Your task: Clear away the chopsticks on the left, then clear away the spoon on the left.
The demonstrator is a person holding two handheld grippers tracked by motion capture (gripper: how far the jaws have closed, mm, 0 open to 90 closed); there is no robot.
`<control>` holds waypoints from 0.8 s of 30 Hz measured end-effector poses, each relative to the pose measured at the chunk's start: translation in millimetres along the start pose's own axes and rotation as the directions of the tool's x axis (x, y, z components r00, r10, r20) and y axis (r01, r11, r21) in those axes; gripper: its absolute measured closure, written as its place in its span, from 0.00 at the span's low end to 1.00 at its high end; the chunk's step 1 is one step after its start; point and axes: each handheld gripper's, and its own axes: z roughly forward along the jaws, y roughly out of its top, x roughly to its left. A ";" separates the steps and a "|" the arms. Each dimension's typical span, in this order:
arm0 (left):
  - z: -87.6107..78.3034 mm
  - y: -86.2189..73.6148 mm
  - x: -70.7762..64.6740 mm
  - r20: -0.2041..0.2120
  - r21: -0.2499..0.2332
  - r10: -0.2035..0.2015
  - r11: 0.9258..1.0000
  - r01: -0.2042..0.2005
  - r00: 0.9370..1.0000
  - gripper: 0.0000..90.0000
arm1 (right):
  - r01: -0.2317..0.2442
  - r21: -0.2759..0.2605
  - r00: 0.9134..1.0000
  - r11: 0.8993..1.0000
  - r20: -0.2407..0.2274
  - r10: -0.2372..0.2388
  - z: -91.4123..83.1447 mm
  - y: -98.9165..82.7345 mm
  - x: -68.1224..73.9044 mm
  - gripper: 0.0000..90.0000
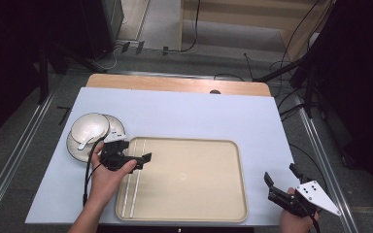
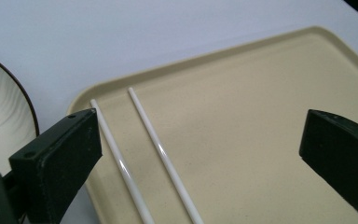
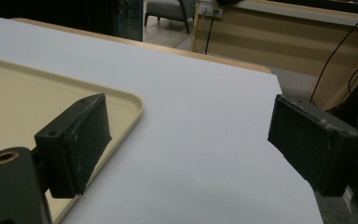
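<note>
1. Dim room, cables on a grey floor; pale blue table (image 1: 184,109) with a wooden strip along its far edge.
2. Beige tray (image 1: 194,174) at the middle of the table, just beyond the left gripper (image 1: 135,159), well to the left of the right gripper (image 1: 284,179).
3. Two white chopsticks (image 1: 133,179) flat on the tray's left part, side by side and parallel, directly below the left gripper; seen in the left gripper view running up between the jaws, nearer its left jaw (image 2: 142,154).
4. Left gripper released, jaws wide, nothing between the pads, hovering above the tray's left edge.
5. Stacked white bowls (image 1: 90,131) with a white spoon (image 1: 88,141) inside, just behind and left of the left gripper, off the tray.
6. Right gripper spread open, empty, above bare table right of the tray's corner (image 3: 130,105).
</note>
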 end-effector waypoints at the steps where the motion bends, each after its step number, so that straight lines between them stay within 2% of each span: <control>1: -2.7 0.7 0.9 0.011 -0.011 -0.001 1.000 0.001 1.000 0.00 | 0.002 0.000 1.000 1.000 0.000 -0.002 -0.1 -0.1 -0.2 0.15; 5: -11.1 3.0 0.7 0.004 -0.041 0.000 0.999 0.000 1.000 0.00 | 0.005 0.001 1.000 1.000 0.001 -0.005 0.3 -0.2 -0.3 0.15; 9: -18.3 5.2 2.4 -0.016 -0.041 0.009 0.999 -0.010 1.000 0.00 | 0.003 0.001 1.000 1.000 0.002 -0.003 0.1 0.1 0.2 0.15; 18: -33.2 5.2 11.8 -0.068 -0.052 -0.015 0.999 0.012 0.998 0.00 | 0.006 -0.006 1.000 1.000 0.000 -0.006 0.2 0.7 0.1 0.15; 24: -47.9 5.9 23.5 -0.117 -0.074 -0.036 0.997 0.028 0.992 0.04 | 0.003 -0.008 1.000 1.000 -0.003 -0.003 0.5 0.6 0.0 0.15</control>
